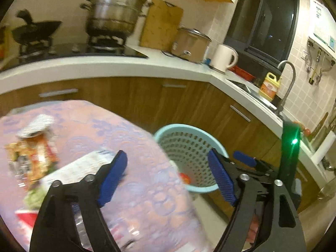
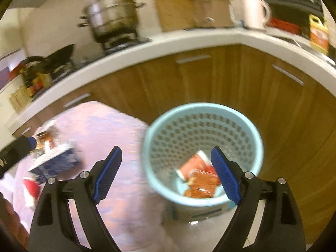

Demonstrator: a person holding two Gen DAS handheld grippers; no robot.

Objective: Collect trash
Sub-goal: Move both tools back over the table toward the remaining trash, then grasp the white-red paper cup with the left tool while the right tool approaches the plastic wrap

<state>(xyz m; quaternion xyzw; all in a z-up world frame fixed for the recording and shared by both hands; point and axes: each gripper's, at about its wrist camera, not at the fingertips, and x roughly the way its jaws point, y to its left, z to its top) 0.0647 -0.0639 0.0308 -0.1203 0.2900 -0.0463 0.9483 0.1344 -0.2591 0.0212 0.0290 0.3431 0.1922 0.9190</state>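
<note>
Both grippers, left (image 1: 168, 176) and right (image 2: 166, 174), fingers wide and empty. Remaining snack wrapper (image 1: 31, 159) looks light, crinkly; pinch an edge.

A steel steamer pot (image 1: 114, 10) on the stove, a wooden cutting board (image 1: 160, 24), a white kettle (image 1: 223, 57) beside the sink
</note>
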